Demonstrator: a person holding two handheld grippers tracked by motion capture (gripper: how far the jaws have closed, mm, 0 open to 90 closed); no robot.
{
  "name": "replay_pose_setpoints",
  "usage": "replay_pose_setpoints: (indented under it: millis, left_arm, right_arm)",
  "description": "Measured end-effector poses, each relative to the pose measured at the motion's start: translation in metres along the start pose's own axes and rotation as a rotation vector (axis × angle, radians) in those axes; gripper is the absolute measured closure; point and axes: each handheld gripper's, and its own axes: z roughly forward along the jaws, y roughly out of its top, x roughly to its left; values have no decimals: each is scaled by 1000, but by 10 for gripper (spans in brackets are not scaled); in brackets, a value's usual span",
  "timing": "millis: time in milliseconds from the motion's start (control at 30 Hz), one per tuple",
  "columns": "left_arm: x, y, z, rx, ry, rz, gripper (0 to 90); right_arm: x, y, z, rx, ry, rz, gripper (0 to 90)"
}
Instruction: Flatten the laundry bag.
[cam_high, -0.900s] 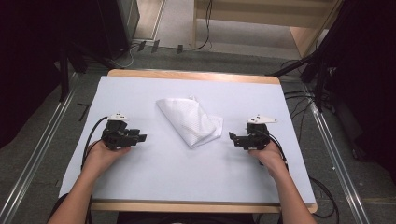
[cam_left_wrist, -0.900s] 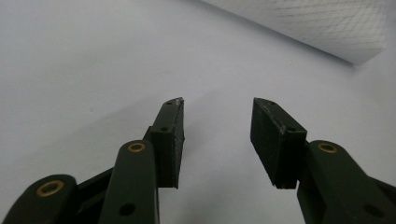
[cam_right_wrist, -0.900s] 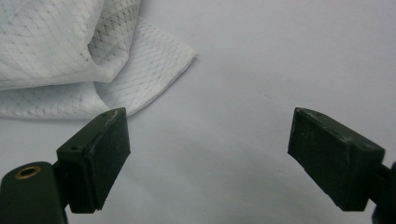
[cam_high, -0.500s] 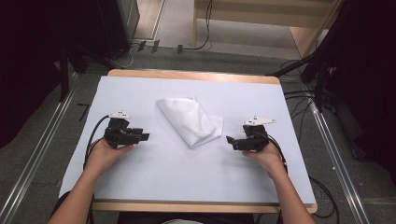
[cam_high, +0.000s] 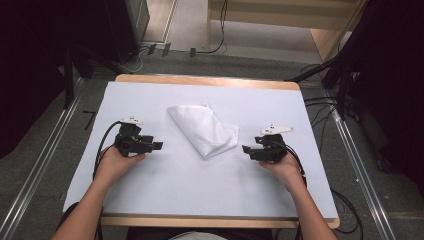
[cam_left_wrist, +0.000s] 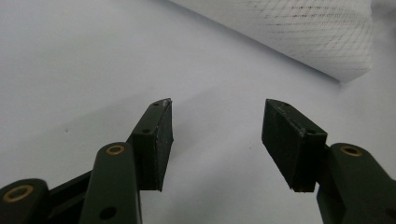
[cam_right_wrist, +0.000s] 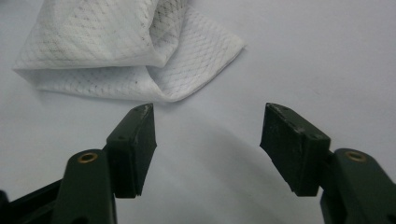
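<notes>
- We find the left gripper (cam_high: 156, 145) with its jaws standing wide apart and nothing between them; the bare white table cover (cam_left_wrist: 84, 56) shows through the gap in the left gripper view.
- The right gripper (cam_high: 246, 149) is likewise spread wide and holds nothing.
- The folded white mesh cloth (cam_high: 204, 130) lies flat on the cover between the two grippers, ahead of both sets of jaws and clear of them. In the right gripper view its rounded folded corner (cam_right_wrist: 177, 91) sits just beyond the tip of that view's left-hand jaw; in the left gripper view only a long edge (cam_left_wrist: 299, 37) lies ahead, up and to the right of the gap.
- Risk, in our judgement: the cloth is thin and lies close to the cover, so jaws that close too high would slide over the top layer and come away empty.
- Risk: jaws that close too low could pinch the table cover with the cloth and drag it.
- Risk: the fold has several layers; a grip on the top layer alone would open the fold unevenly rather than lift the whole piece.
- Risk: the left jaws are not lined up on the cloth; a straight advance would pass beside the edge or push it into a bunch.
- Risk: uneven pull from the two sides could skew the cloth.
</notes>
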Motion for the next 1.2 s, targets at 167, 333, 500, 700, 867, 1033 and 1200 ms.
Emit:
replay_pose_setpoints:
  millis: [167, 333, 500, 700, 867, 1033, 1200]
  left_arm:
    - [2, -1, 0, 3, -7, -6, 401]
    - [3, -3, -2, -3, -7, -9, 378]
    - [2, -3, -3, 2, -8, -3, 361]
    - [1, -3, -3, -5, -10, -3, 341]
    - [1, -2, -3, -13, -16, -8, 330]
    - [2, -3, -3, -11, -15, -6, 323]
    - [2, -3, -4, -13, -4, -14, 335]
  right_arm:
    - [-4, 2, 2, 30, 36, 19, 427]
    - [-2, 8, 0, 23, 19, 19, 473]
    - [4, 10, -5, -10, 6, 1, 493]
    - [3, 13, -8, -14, 37, 23, 508]
    - [3, 13, -6, 8, 49, 40, 523]
    - [5, 14, -5, 15, 52, 32, 538]
    - [8, 16, -6, 2, 48, 23, 591]
